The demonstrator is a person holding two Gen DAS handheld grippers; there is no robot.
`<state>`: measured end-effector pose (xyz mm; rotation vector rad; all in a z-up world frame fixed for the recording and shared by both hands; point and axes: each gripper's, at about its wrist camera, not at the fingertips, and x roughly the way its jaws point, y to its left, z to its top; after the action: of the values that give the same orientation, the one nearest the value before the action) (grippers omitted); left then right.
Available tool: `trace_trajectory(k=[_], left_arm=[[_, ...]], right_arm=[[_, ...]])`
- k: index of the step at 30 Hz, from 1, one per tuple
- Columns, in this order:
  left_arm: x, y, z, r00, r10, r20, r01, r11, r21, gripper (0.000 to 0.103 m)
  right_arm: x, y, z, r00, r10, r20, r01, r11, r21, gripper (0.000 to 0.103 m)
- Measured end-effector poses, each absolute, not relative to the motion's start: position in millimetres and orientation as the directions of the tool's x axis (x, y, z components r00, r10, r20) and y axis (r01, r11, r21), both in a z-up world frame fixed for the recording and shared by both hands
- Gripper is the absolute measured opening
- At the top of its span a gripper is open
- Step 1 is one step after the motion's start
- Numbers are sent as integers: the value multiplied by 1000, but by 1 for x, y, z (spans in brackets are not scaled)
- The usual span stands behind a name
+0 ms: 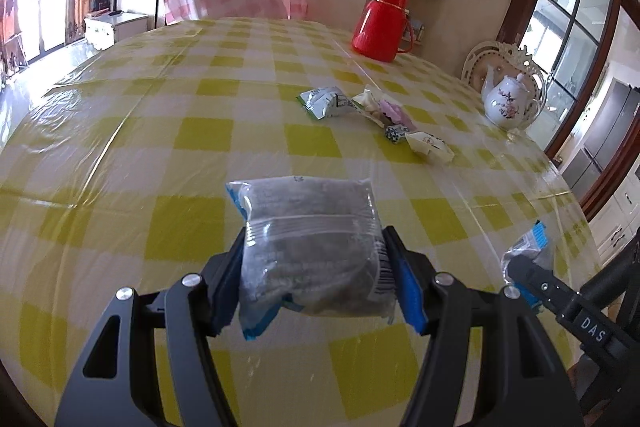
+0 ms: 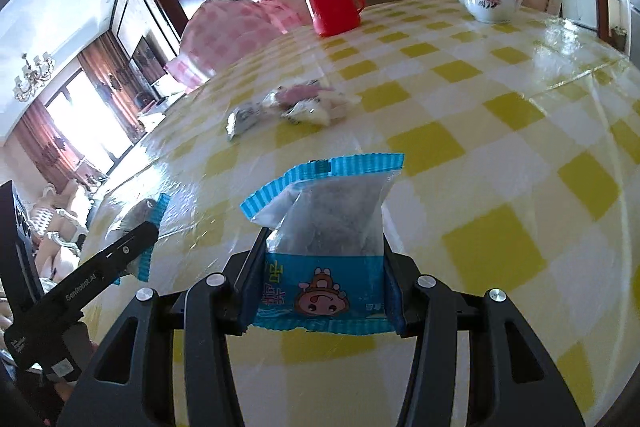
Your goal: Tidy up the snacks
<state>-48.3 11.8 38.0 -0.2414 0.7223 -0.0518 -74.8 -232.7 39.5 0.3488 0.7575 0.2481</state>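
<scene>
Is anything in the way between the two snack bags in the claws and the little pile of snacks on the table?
No. Only bare checked tablecloth lies between each held snack bag and the snack pile.

Small snack packets [image 2: 288,105] blur together mid-table; their labels are unreadable.

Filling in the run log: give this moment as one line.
left hand-held gripper: holds packet | right hand-held gripper: holds blue packet | both above table | snack pile ahead
</scene>
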Motion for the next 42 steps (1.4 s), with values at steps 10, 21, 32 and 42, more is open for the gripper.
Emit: trace_trajectory(k=[10, 21, 32, 42], left_arm=[[-94, 33, 38, 773, -145, -618, -31, 964, -265, 60], [-120, 56, 51, 746, -215, -630, 4, 948, -318, 89], [-59, 0, 12, 609, -126, -783, 3, 988, -157, 99], [-88, 20, 23, 669, -114, -734, 15, 990, -140, 60]], right_arm=[[-109, -206, 44, 695, 403, -596, -153, 892, 426, 48], [-122, -181, 42, 683, 411, -604, -174, 894, 412, 48], [-128, -208, 45, 709, 393, -585, -122, 886, 448, 48], [-137, -189, 44, 685, 430, -588, -183, 883, 433, 48]])
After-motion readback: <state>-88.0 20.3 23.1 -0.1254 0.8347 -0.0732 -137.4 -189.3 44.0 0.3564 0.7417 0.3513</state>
